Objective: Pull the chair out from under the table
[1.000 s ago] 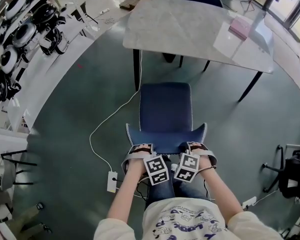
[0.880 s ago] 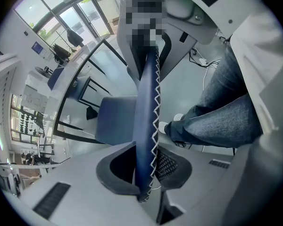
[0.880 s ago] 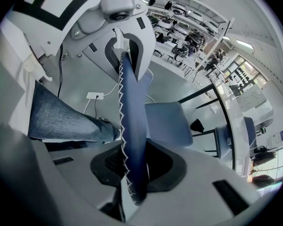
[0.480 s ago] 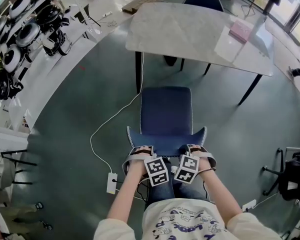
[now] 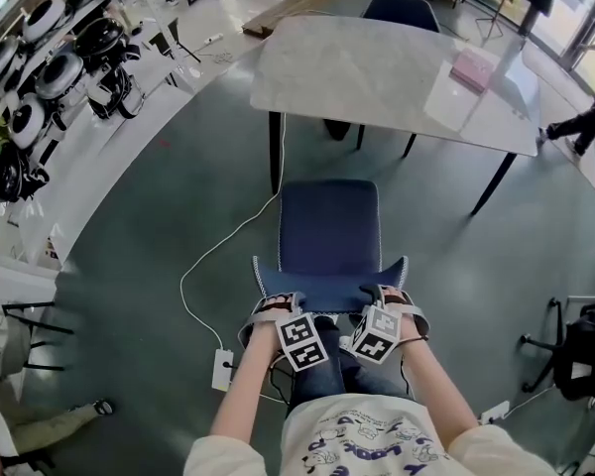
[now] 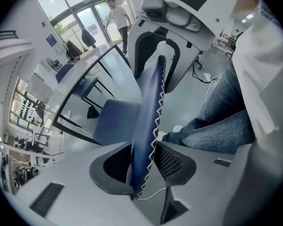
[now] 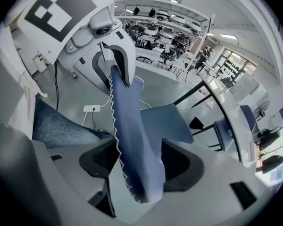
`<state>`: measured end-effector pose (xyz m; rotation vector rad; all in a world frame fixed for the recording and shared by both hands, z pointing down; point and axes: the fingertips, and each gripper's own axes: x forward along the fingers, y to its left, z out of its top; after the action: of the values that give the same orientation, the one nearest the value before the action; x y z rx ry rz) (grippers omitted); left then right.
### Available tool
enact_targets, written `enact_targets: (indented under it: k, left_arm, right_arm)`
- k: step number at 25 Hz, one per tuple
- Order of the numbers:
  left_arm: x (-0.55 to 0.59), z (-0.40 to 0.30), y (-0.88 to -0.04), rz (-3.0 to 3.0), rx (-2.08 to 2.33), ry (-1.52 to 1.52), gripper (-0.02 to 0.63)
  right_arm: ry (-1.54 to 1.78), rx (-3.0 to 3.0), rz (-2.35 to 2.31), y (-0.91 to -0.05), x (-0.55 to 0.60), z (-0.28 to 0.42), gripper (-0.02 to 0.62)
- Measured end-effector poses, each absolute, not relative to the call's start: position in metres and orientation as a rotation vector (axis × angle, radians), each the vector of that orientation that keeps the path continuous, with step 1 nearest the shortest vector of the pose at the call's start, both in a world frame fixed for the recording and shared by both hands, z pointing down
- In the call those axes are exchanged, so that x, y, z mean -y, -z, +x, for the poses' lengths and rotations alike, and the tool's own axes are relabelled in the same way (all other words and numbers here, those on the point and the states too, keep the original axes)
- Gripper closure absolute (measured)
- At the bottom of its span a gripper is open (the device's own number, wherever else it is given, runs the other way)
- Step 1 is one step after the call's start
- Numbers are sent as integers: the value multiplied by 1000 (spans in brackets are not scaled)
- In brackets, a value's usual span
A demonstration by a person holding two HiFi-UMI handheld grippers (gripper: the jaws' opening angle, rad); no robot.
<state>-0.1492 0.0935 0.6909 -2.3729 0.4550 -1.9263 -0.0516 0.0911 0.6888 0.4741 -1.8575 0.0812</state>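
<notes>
Out on the grey floor, on the near side of the table [image 5: 377, 67], the blue chair [image 5: 329, 226] stands with its whole seat showing, its front edge just short of the tabletop's near edge and its backrest [image 5: 329, 288] turned toward the person. The left gripper [image 5: 278, 305] and the right gripper [image 5: 387, 301] both straddle the backrest's top edge, pointing steeply down, one toward each upper corner. In the left gripper view the zigzag-stitched edge runs between the jaws with a gap on the seat side. In the right gripper view the padded edge hangs between jaws spread wide. Both pairs of jaws have just been opening, so neither clamps the fabric. The pull looks finished and the step in hand is letting go. Next, both grippers should lift straight up off the backrest without snagging its stitched edge. The person's legs stand just behind it, and a white cable [image 5: 213, 256] lies on the floor to its left.
</notes>
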Motion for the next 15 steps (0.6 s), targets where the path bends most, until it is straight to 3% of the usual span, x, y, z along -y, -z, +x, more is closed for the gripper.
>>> enact_targets:
  k: [6,8,10,13,15]
  left_arm:
    - [-100,-150,-657,-2470,-534,1877,430]
    - [-99,-153,-642,-2490,-554,1852,428]
    - [-94,-155,-623,-2522,-597,1800,439]
    - [-79,-157,-589,-2553,-728,1692,449]
    - [-64,-158,-560,-2541,-876,1596,500]
  right_arm:
    - [-111,1935,471,-657,-95,-52,308]
    - [-142,1981,466,-640,-95,-59,342]
    - [-169,2056,497,-617,-89,-67,420]
    - [-177,2173,607,-575,-72,-74,432]
    - [-142,2234,740,-545,-55,-69,460]
